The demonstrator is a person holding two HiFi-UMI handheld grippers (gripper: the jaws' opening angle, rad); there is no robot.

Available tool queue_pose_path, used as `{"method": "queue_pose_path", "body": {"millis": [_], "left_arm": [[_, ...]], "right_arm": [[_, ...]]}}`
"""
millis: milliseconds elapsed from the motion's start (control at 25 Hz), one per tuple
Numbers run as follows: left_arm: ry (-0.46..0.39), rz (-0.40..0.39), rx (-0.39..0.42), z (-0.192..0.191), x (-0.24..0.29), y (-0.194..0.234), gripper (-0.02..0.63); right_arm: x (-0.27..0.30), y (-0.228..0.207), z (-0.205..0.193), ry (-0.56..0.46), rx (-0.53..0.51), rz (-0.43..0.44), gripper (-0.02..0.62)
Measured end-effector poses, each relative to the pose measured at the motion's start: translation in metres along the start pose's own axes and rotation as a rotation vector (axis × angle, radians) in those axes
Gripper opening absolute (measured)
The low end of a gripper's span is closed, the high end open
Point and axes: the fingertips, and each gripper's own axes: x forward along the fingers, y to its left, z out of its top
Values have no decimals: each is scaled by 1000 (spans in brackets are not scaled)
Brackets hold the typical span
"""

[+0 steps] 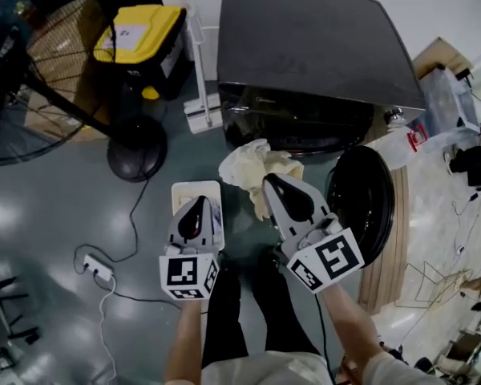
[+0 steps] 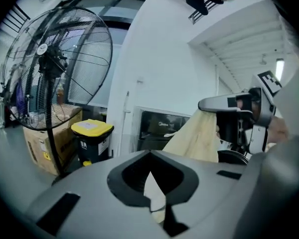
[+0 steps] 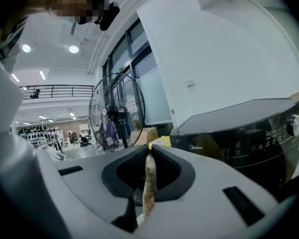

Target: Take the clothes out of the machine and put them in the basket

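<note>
cream cloth (image 1: 255,165) hangs bunched before the open black machine (image 1: 305,54); white basket (image 1: 184,188) sits on the floor nearby

Head view: the scene is rendered dim, with a cool greenish cast. Soft patches of glare are seen on the glossy floor (image 1: 32,215), and a dull sheen is carried by the dark top of the machine (image 1: 313,46). Straight lines are bowed outward toward the edges.

Gripper views: each picture is framed by a black circular vignette and is strongly distorted at the rim, where the fan (image 2: 55,68) is warped. A strip light (image 2: 279,66) is seen in the left gripper view. Round ceiling lamps (image 3: 74,49) and a brightly lit white wall (image 3: 214,49) are seen in the right gripper view. The cloth (image 3: 148,183) nearest that lens is blurred.
</note>
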Motion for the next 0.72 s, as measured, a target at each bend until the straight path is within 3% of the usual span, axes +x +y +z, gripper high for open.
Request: {"method": "queue_pose_path", "body": {"millis": [400, 720], "left_arm": [[-35, 235, -54, -6, -73, 88, 18], [-22, 387, -109, -38, -130, 147, 18]], "right_arm": [[59, 110, -8, 26, 9, 267, 41], [97, 166, -67, 120, 64, 349, 41]]}}
